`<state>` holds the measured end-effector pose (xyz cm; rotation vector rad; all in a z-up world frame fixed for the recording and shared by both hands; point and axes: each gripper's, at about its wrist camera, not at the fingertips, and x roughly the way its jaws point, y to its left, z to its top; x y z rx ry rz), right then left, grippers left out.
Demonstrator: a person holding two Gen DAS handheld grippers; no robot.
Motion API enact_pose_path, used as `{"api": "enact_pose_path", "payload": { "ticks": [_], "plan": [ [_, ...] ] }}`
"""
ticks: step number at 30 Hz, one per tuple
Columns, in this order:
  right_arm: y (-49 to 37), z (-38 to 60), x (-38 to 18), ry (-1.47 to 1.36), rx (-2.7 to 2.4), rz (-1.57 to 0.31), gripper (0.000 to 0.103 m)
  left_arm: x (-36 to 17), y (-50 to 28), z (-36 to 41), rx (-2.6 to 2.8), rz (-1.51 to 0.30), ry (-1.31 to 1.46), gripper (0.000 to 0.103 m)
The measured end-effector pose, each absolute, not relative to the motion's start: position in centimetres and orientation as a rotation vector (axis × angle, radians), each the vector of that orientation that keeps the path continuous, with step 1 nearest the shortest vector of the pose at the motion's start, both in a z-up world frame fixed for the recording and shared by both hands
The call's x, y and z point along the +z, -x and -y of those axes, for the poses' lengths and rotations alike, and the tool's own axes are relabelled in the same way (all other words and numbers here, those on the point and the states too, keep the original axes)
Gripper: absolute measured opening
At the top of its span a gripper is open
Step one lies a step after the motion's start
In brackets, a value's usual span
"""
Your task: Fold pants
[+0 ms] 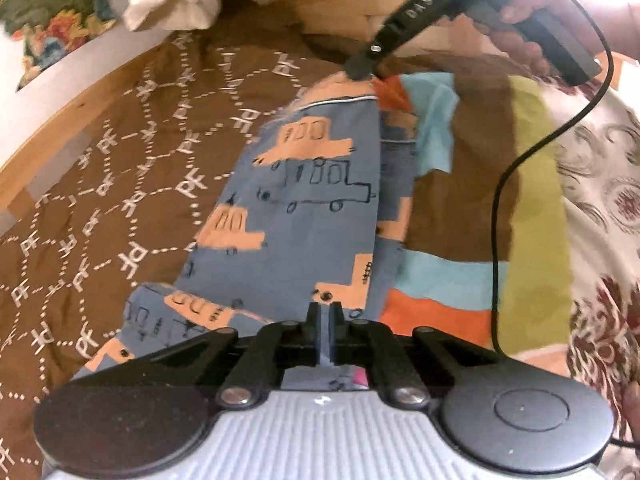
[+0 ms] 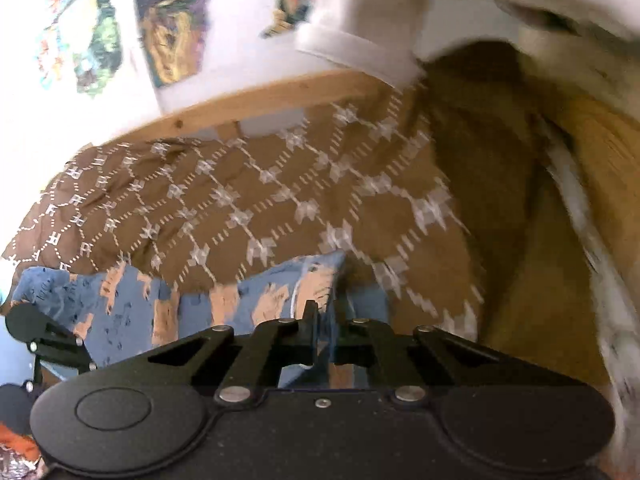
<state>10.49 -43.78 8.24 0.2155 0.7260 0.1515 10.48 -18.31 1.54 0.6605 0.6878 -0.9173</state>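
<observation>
From the left wrist, the left tool [image 1: 325, 334] is clenched on one end of the blue car-print pants [image 1: 304, 200], stretched over the brown bedspread [image 1: 120, 184], while the right tool [image 1: 360, 69] pinches the far end, likely so the cloth hangs taut and flat for a fold. From the right wrist, the right tool [image 2: 326, 334] grips that hem of the pants [image 2: 256, 300], lifted just above the bedspread [image 2: 280, 184].

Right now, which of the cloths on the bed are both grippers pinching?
The blue pants printed with orange cars. The left gripper and right gripper each clamp an end; the brown patterned blanket and the striped cloth lie untouched.
</observation>
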Motion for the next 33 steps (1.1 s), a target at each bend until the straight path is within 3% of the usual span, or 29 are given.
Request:
{"api": "enact_pose_path", "payload": {
  "ticks": [7,9,11,13,16,20,25,27,28,29,33],
  "plan": [
    [-7.2,45.0,4.3,-0.205,0.043,-0.841,0.005,-0.3,-9.8,18.9,-0.976,-0.702,-0.730,0.004],
    [-7.0,44.7,4.1,-0.181,0.050,-0.849,0.009,-0.4,-10.1,18.7,-0.991,-0.717,-0.723,0.004],
    [-6.9,44.6,4.4,-0.165,0.053,-0.840,0.026,-0.4,-10.3,18.4,-0.992,-0.721,-0.714,0.004],
    [-7.1,44.3,5.0,-0.141,0.062,-0.827,0.037,-0.2,-10.4,18.1,-0.981,-0.719,-0.701,0.005],
    [-8.4,43.8,5.4,-0.070,0.057,-0.811,0.037,0.0,-11.2,17.8,-0.957,-0.737,-0.661,0.006],
    [-11.4,43.8,5.4,-0.048,0.090,-0.797,0.048,0.1,-12.2,17.3,-0.922,-0.765,-0.620,0.009],
    [-14.4,43.9,3.7,0.021,0.029,-0.824,0.047,-0.1,-12.6,16.0,-0.873,-0.809,-0.587,0.013],
    [-13.8,43.8,4.0,0.010,0.002,-0.798,0.051,0.9,-12.6,14.4,-0.873,-0.807,-0.553,0.030],
    [-13.3,43.4,4.4,0.019,-0.016,-0.773,0.060,1.7,-12.6,13.3,-0.865,-0.796,-0.527,0.043],
    [-12.7,42.8,4.8,0.038,-0.011,-0.746,0.069,2.4,-12.7,12.0,-0.854,-0.782,-0.498,0.051],
    [-11.9,39.4,6.4,0.147,0.124,-0.674,0.075,4.9,-14.8,6.7,-0.700,-0.742,-0.460,0.053]
  ]
}}
